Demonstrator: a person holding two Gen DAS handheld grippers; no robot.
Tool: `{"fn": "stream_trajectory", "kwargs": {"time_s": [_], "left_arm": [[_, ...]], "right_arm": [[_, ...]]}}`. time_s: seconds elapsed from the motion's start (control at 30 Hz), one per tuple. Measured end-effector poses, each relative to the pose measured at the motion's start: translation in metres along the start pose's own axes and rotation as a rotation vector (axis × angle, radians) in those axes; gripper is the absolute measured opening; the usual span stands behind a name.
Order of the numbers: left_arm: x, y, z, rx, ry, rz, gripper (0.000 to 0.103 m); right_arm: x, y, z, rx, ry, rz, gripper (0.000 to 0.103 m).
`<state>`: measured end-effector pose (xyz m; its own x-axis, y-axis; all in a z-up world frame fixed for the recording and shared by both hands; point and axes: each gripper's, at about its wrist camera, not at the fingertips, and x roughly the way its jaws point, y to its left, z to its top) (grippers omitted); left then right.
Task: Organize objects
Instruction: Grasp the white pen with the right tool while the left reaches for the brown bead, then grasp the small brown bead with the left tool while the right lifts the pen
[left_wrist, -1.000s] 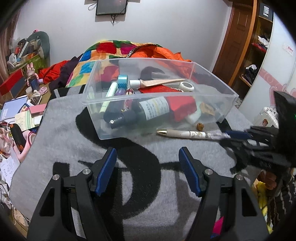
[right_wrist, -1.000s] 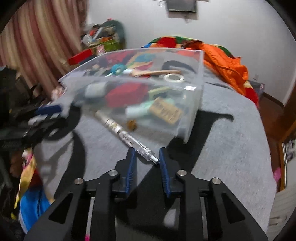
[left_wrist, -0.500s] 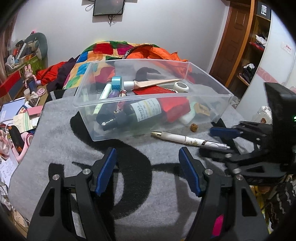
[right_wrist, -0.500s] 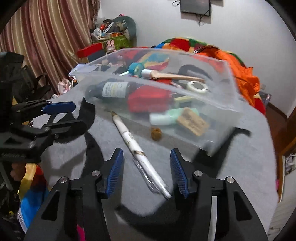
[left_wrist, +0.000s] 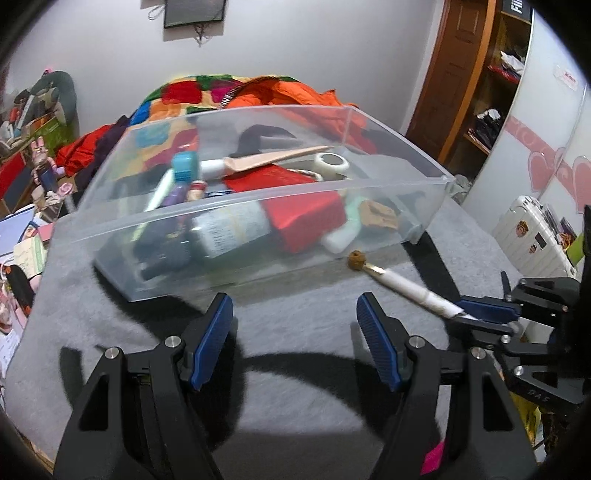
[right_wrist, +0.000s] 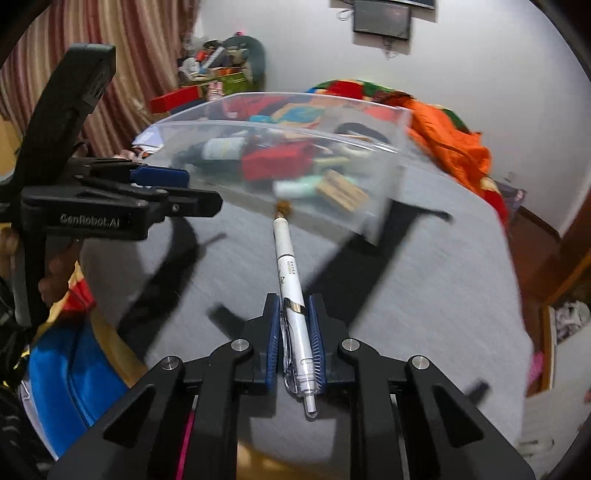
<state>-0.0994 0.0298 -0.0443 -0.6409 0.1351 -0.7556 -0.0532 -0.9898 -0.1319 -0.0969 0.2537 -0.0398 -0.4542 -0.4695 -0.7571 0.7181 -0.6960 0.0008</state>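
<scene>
1. Right wrist view: right gripper (right_wrist: 294, 334) clamped on the white pen (right_wrist: 291, 295), tip aimed far toward the clear bin (right_wrist: 280, 127), probably headed in there.
2. Left gripper (left_wrist: 293, 338) hanging wide, nothing grabbed, near the bin's front wall.

Clear bin (left_wrist: 388, 206) sits on the grey mat (left_wrist: 295, 354), bed pile behind it. In the bin: bottle (left_wrist: 229, 229), box (left_wrist: 303, 218) to its right, tape roll (left_wrist: 332, 162) further back. Pen (right_wrist: 290, 280) lies before the bin, tip touching a small nut (right_wrist: 283, 205).
</scene>
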Motion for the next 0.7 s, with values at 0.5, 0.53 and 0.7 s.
{"fn": "stream_trajectory", "kwargs": {"time_s": [0.5, 0.53, 0.7], "left_arm": [[0.041, -0.036, 0.018, -0.003, 0.046, 0.007, 0.049], [0.042, -0.036, 0.019, -0.011, 0.045, 0.010, 0.049], [0.045, -0.043, 0.019, -0.024, 0.046, 0.063, 0.046]], "right_arm": [[-0.011, -0.029, -0.015, 0.108, -0.019, -0.034, 0.014], [-0.010, -0.029, -0.014, 0.108, -0.020, -0.028, 0.014], [-0.009, -0.020, -0.001, 0.082, -0.042, -0.008, 0.014]]}}
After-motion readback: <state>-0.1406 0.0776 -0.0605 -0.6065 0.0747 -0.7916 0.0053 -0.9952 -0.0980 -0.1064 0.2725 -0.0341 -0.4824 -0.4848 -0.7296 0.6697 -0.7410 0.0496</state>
